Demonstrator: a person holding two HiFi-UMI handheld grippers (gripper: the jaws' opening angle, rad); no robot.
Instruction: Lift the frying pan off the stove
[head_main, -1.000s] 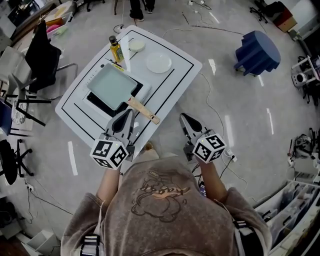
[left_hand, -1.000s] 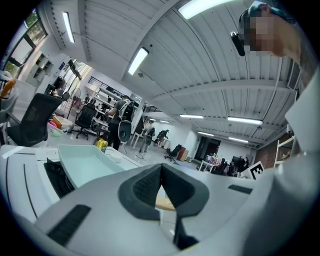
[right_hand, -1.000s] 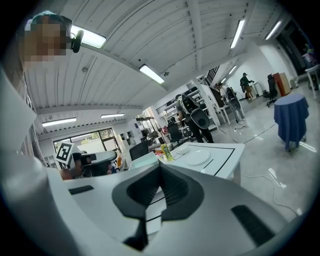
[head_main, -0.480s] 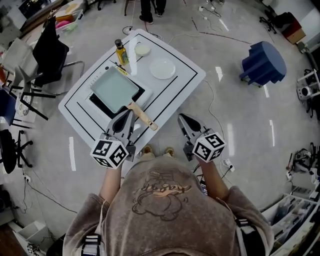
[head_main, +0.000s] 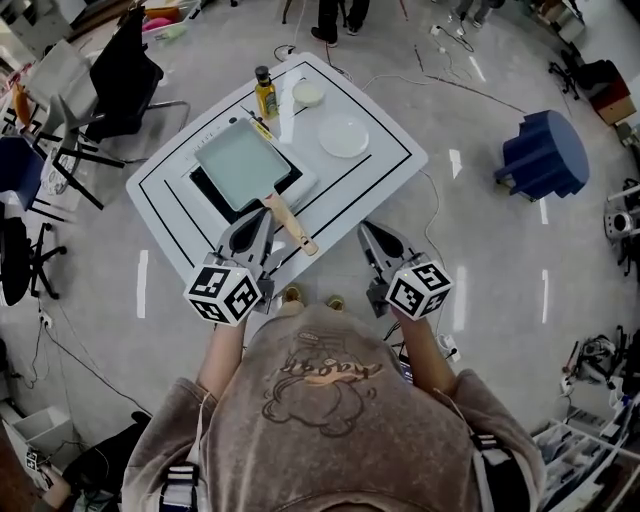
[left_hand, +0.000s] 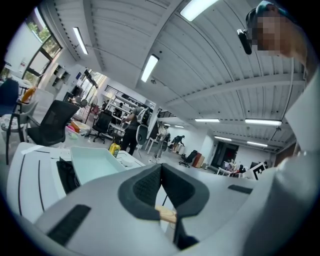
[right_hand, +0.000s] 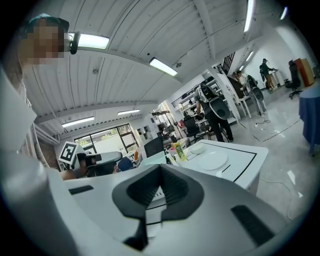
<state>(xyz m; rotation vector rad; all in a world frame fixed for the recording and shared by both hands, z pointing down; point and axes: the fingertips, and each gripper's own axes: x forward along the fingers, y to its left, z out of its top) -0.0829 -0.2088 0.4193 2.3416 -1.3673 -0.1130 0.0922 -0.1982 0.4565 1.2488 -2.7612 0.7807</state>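
The left tongs (head_main: 262, 214) hover over the counter's (head_main: 375, 175) near corner, clenched on nothing; in the left gripper view their pads meet with no gap. Just to their right the wooden handle (head_main: 290, 224) runs out toward that same corner. It lies close beside the tongs, not between them. The frying pan (head_main: 240, 163) sits flat on the black stove (head_main: 204, 186) on the counter's left half, not yet lifted.

The first risk is that the tongs must be spread before they reach the handle. If they are pushed in clenched, they would likely shove the handle sideways and swivel the pan on the stove. The second is leverage. The pan is broad and the handle long, so a bite far out at the handle's tip would probably let the pan droop or twist in the pads. A bite nearer the pan body looks safer.

The third risk lies beyond the pan. A bottle (head_main: 265, 93) stands upright near the pan's far corner, by the counter's far corner, with a small bowl (head_main: 308, 93) beside it and a white plate (head_main: 343, 135) further right. A lift that swings forward instead of rising could tip the bottle.

The right tongs (head_main: 367, 232), likewise clenched and empty, hang just off the counter's near-right edge, apart from everything. They seem free to steady the pan if it sags.
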